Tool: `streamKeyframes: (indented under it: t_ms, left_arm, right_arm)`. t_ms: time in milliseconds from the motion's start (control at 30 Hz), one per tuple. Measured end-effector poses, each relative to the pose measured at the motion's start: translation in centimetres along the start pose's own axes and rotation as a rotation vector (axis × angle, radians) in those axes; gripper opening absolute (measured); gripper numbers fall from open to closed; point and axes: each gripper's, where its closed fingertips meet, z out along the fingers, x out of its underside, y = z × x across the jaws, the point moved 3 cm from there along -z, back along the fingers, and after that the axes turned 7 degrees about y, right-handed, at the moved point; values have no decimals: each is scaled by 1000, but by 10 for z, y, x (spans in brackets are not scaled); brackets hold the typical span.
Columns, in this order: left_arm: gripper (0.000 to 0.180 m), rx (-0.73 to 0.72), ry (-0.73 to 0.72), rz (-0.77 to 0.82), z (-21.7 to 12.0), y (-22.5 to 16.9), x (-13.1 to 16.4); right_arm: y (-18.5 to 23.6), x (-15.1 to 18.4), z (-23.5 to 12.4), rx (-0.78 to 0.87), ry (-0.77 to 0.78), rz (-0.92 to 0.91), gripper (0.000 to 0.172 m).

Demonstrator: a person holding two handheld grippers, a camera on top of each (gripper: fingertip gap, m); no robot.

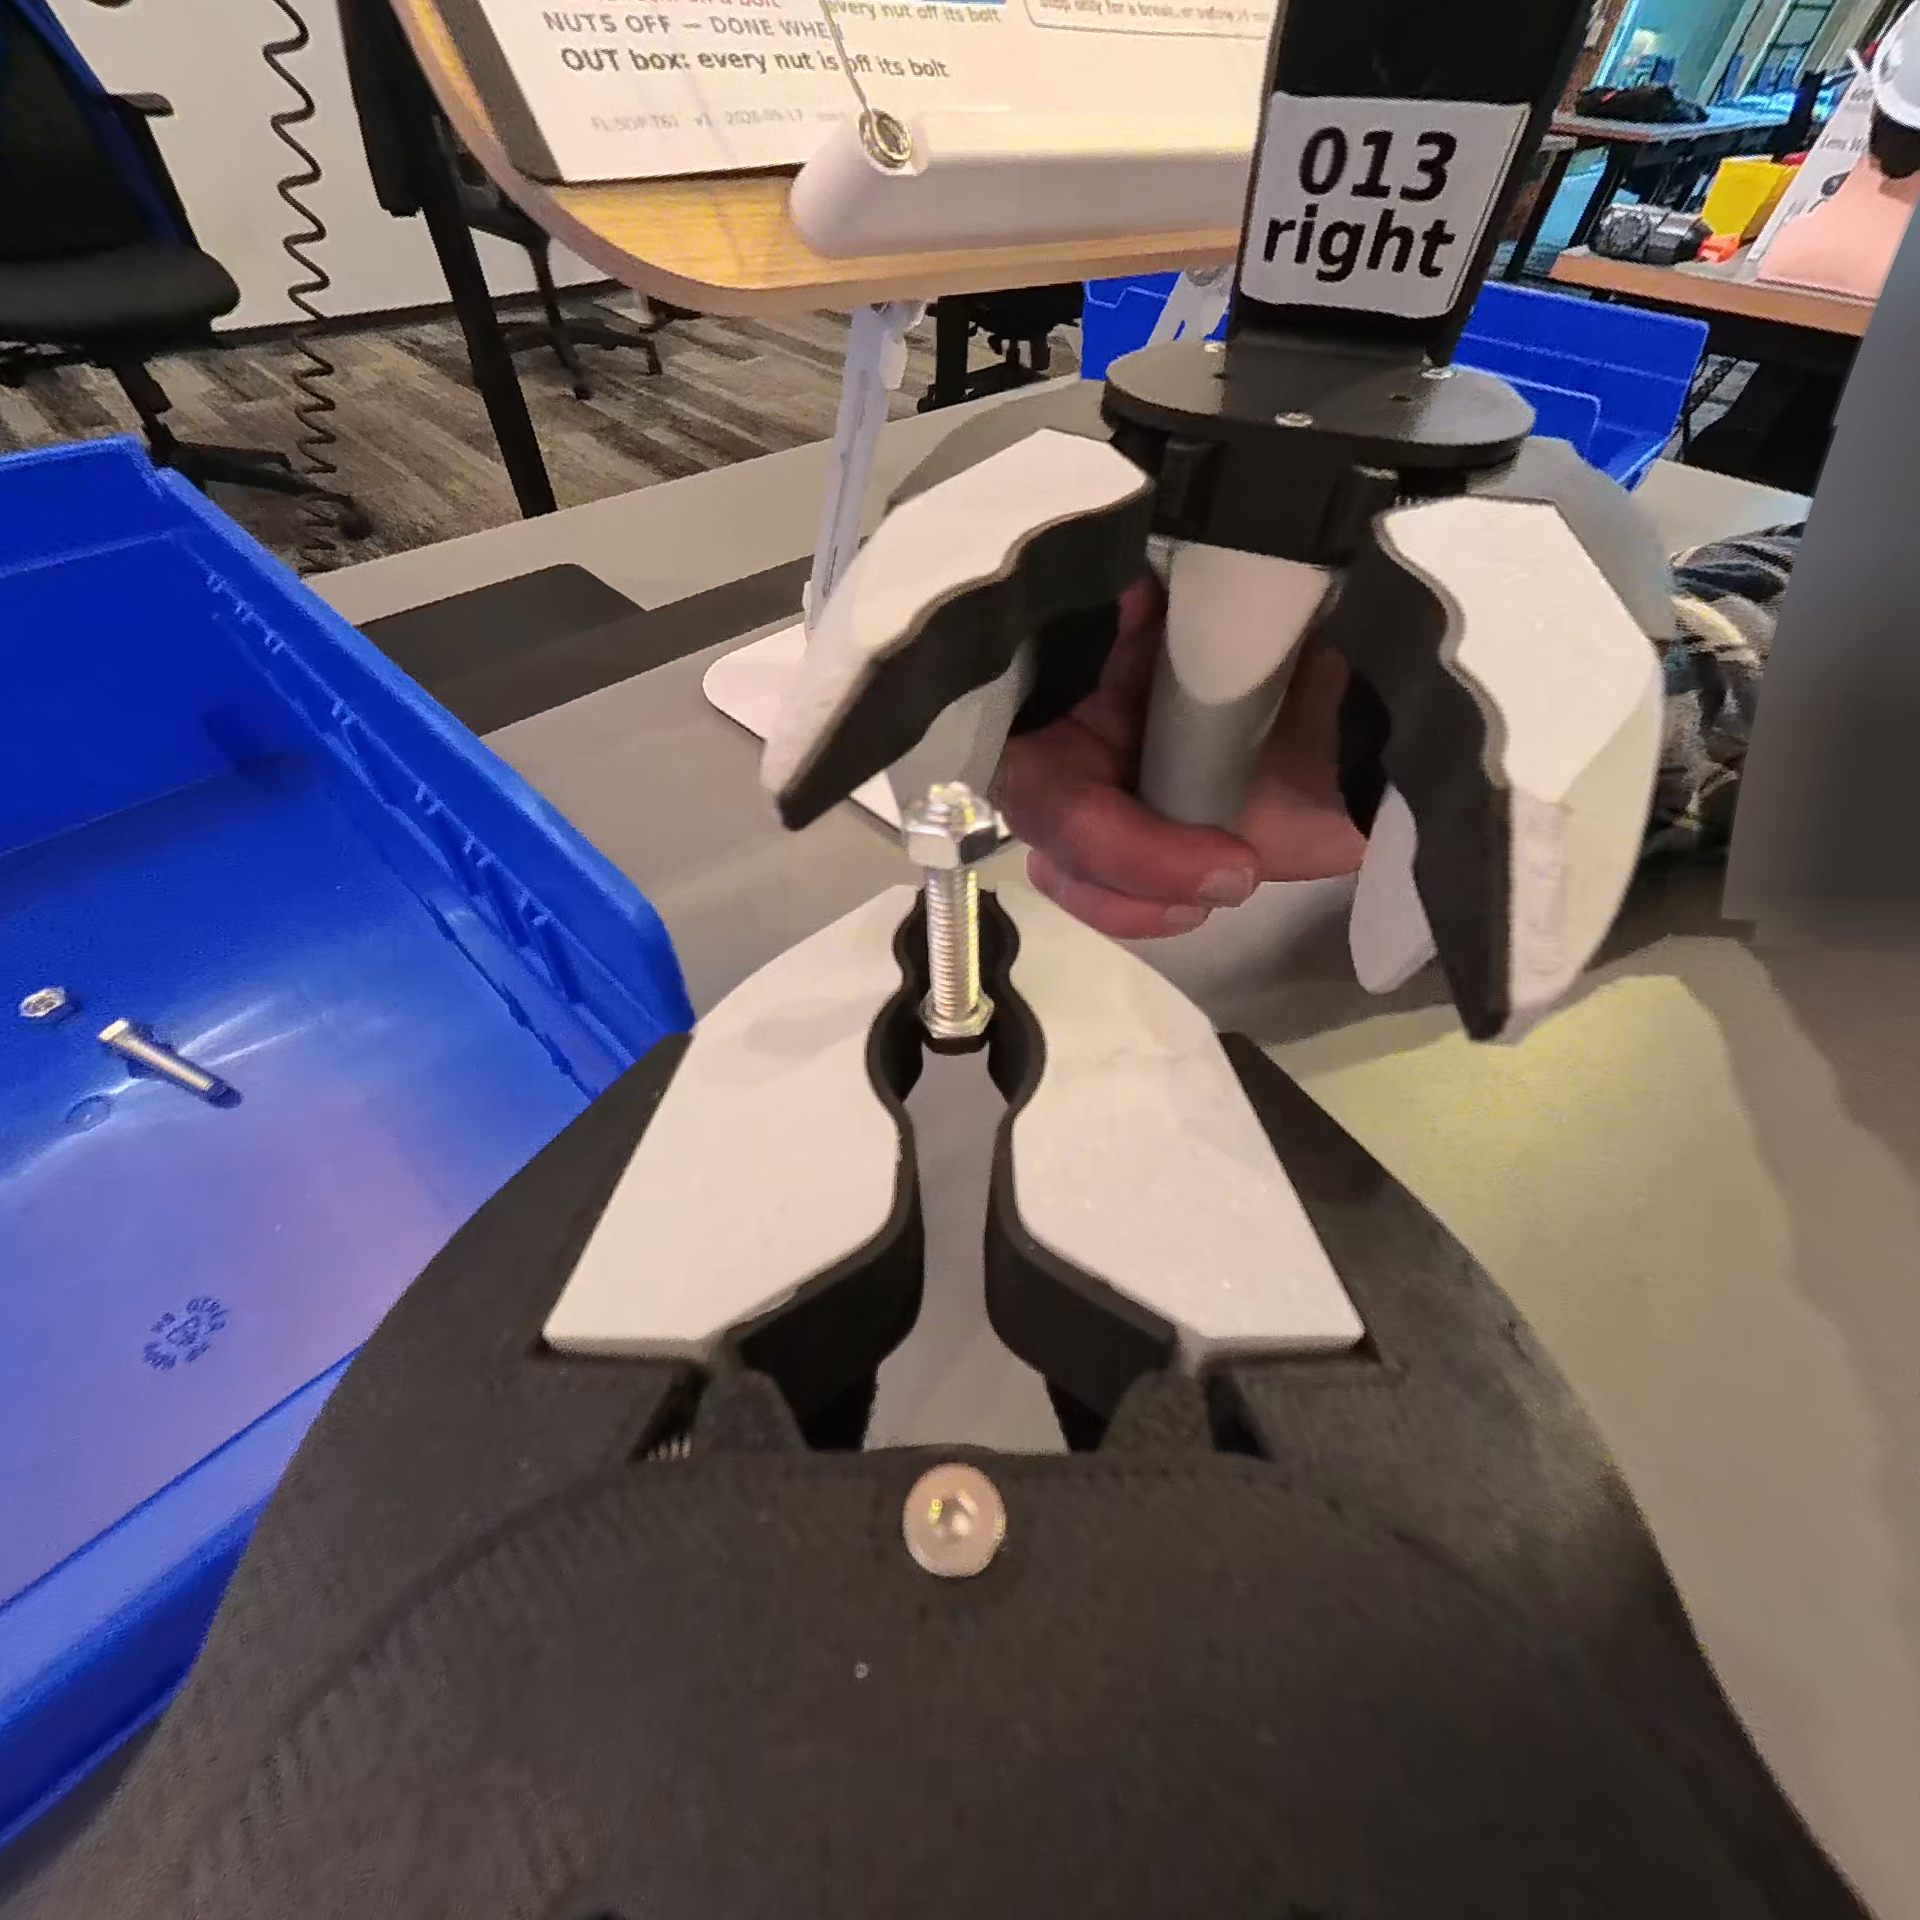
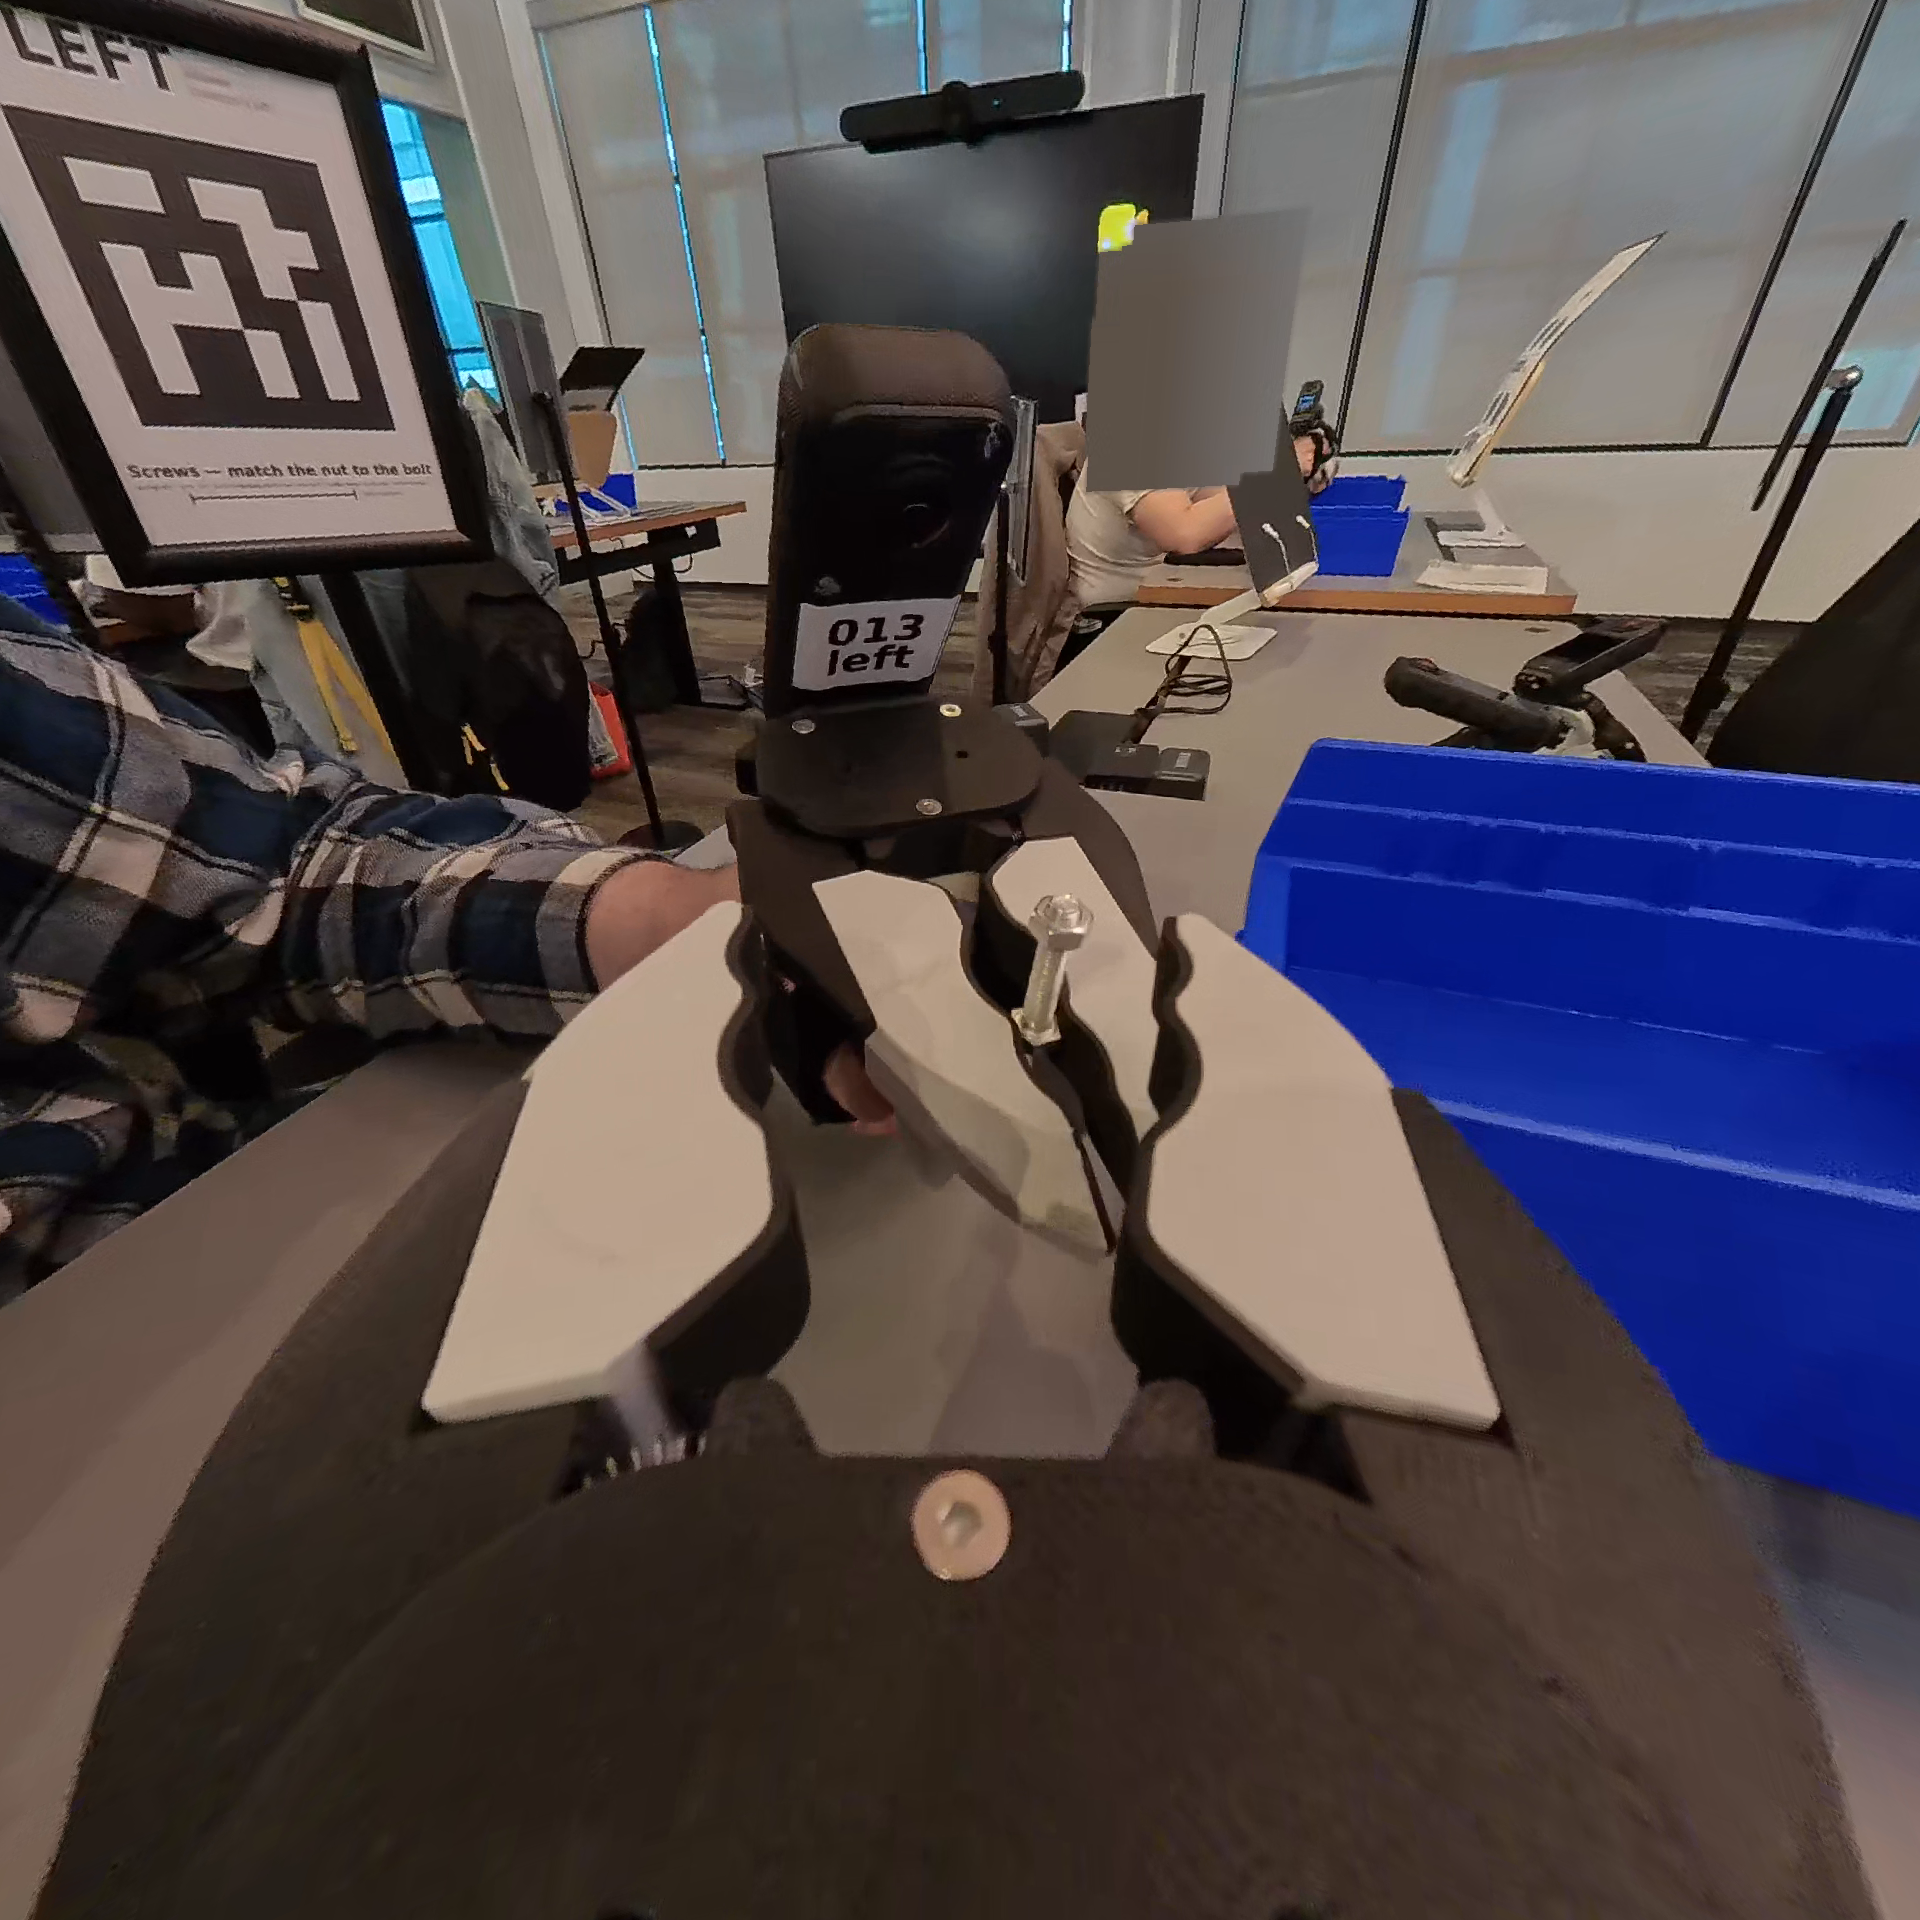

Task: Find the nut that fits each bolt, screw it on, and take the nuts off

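Bright, even light; fisheye-warped edges; slight blur

Black textured gripper bodies (image 1: 935, 1662) with white-faced, wavy-edged jaws; silver screw (image 2: 959, 1524); plaid sleeve (image 2: 260, 883).

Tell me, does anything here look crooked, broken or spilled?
Nothing looks broken or spilled. The bolt stands upright, pinched near its head by the left gripper, with a nut sitting near its top end. The right gripper hangs wide open above it. A loose bolt and a small nut lie in the blue bin.
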Motion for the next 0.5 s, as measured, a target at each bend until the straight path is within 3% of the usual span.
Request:
streamKeyframes:
  t_ms: [200,267,333,433,500]
  left_arm:
    - [8,-17,-5,-12,-1,3,0]
    - [8,-25,-15,-28,-4,6,-1]
    - [8,-20,-17,-30,-4,7,0]
    - [8,-7,-11,-15,-2,2,0]
    - [8,-10,-3,-6,0,1,0]
  right_arm:
    - [10,1,2,-36,6,-34,65]
    - [14,-2,-4,-79,-22,-47,40]
    - [9,-6,-6,-59,-45,-35,46]
    - [-1,-6,0,-23,-42,8,68]
    - [-1,-5,7,-34,-21,13,68]
